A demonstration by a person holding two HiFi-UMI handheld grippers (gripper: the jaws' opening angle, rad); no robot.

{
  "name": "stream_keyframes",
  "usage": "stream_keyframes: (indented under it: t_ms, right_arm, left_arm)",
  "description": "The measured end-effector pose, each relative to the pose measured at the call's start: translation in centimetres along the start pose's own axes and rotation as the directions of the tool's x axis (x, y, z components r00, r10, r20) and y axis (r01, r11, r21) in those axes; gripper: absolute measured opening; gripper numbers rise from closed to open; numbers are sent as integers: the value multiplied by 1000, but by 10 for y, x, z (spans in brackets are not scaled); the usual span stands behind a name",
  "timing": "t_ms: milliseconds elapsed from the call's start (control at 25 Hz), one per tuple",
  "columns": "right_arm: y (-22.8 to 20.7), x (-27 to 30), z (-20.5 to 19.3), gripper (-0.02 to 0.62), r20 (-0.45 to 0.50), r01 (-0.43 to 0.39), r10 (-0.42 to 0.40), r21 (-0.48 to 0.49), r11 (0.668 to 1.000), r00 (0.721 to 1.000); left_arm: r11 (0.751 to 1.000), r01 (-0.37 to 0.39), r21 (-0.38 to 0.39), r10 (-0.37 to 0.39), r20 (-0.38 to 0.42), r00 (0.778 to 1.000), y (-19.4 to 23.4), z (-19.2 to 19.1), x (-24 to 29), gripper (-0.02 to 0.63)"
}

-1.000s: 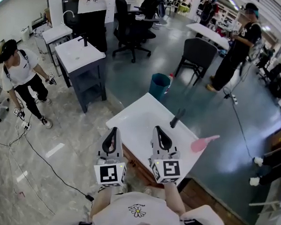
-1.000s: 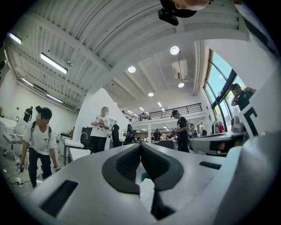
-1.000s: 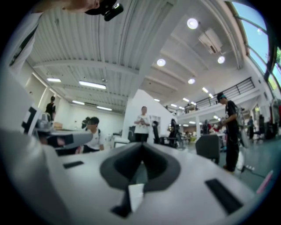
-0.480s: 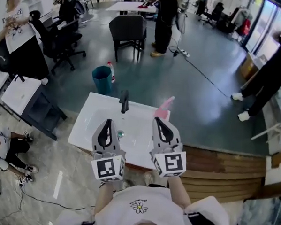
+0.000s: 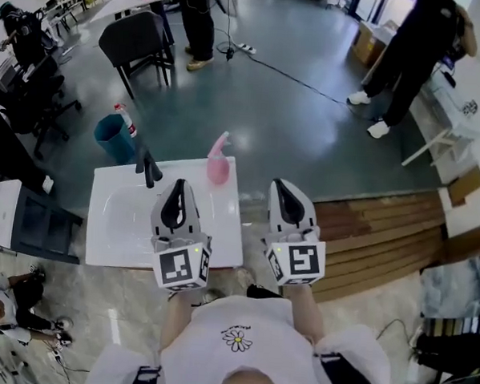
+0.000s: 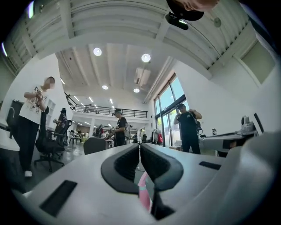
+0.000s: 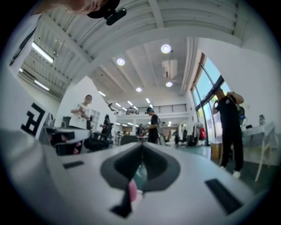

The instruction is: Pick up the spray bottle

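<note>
The pink spray bottle [image 5: 217,163] stands upright on the far right corner of a white sink counter [image 5: 221,238], right of a black faucet [image 5: 149,170]. My left gripper [image 5: 177,185] is held over the counter's right half, shut and empty, its tip just short of the bottle and slightly left of it. Past the counter's right edge, my right gripper [image 5: 281,185] hangs over the floor, also shut and empty. In the left gripper view the left gripper [image 6: 139,148] has its jaws pressed together, with a pink sliver [image 6: 144,197] low behind them. The right gripper view shows the right gripper [image 7: 141,151] closed too.
A blue bin [image 5: 114,136] with a bottle [image 5: 125,118] beside it stands beyond the counter, and a dark chair [image 5: 136,37] farther off. People stand at the back [image 5: 197,16] and right [image 5: 416,44]. Wooden planks [image 5: 382,235] lie on the floor to the right.
The whole view has swung round: the counter and pink bottle slid from the right to the left of the picture. Both grippers stayed shut, and the bottle now stands just ahead of the left one.
</note>
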State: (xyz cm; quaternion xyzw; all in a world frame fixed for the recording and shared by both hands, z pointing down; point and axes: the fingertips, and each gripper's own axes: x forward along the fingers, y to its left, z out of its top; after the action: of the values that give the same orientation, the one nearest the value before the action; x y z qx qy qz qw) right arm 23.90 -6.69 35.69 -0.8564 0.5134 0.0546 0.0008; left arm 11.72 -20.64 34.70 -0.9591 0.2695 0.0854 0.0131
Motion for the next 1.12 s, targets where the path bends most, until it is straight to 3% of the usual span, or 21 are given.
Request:
stream_keyframes:
  t_ms: [200,520,560,680,840,960,1120]
  right_arm:
    - [-21,-5,-10,29,-25,34,-34,15,999,999]
    - [-18,13,-24,31,-67,-13,14,18,1000,998]
    - [-18,16,-26,30,-71,-19,20,17,1000,997]
    - [-19,20,-34,30,-92,-29,31,17,999,995]
    - [-25,24,-49,29,-140,-29,31,19,999,990]
    - [-31,26,-60,29,-171,-19,24,26,999,985]
    - [-40,29,-73,30,-202,-5,12,36,999,979]
  left_arm:
    - [999,10,-32,-11,-16,1000,-15,-6,15,18]
    - [1000,22,16,-22,-20,1000,-18,-14,47,23]
    - [999,38,12,-38,-33,999,-19,-20,53,36]
    - [992,118,-51,-122,-86,989,-23,-46,76,174]
    - [984,140,-106,-156,-153,976,-21,-84,106,244]
    - [978,156,-137,-182,-203,962,-24,-116,125,273]
    - [980,157,-119,-185,-286,940,-25,-165,146,275]
